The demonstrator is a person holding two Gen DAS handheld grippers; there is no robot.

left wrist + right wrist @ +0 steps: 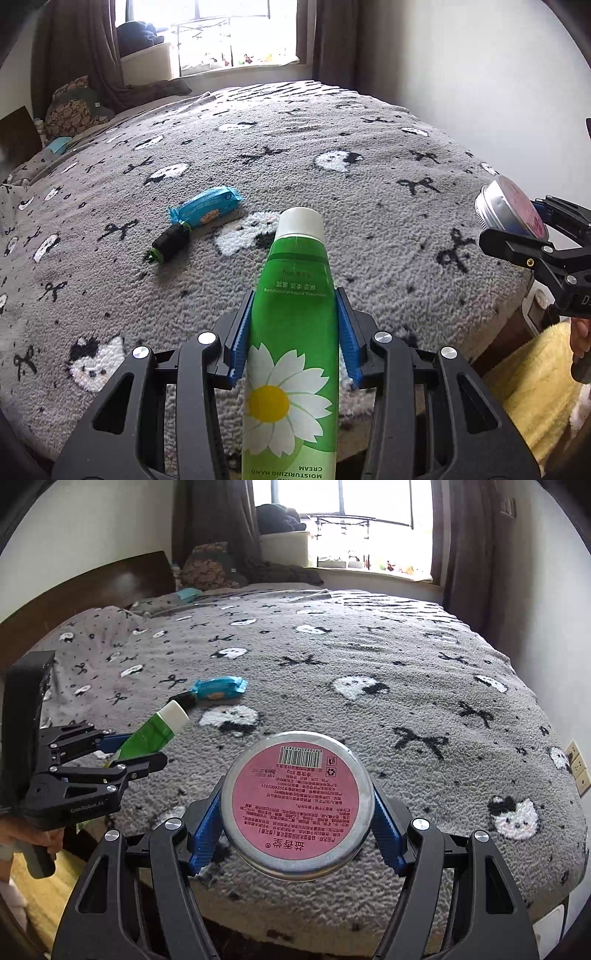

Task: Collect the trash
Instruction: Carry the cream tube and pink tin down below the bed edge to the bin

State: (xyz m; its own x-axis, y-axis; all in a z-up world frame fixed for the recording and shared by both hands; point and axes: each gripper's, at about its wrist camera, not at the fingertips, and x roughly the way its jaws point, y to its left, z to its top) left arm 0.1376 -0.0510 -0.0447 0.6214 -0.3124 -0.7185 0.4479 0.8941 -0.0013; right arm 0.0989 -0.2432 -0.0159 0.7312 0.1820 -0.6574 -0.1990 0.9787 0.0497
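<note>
Right hand-held gripper (295, 821) clamping round tin (295, 805), left hand-held gripper (138, 751) gripping green tube (153, 734), patterned bed (369, 657)

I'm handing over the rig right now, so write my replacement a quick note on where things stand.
Left claw: shut on the green hand cream tube, cap pointing forward.
Right claw: shut on the round metal tin, pink label facing the camera.
Both are held above the near edge of the bed.
Left on the blanket: a blue wrapper and a small black roll touching its end.
No trash bin in view; both held items need dropping off.
</note>
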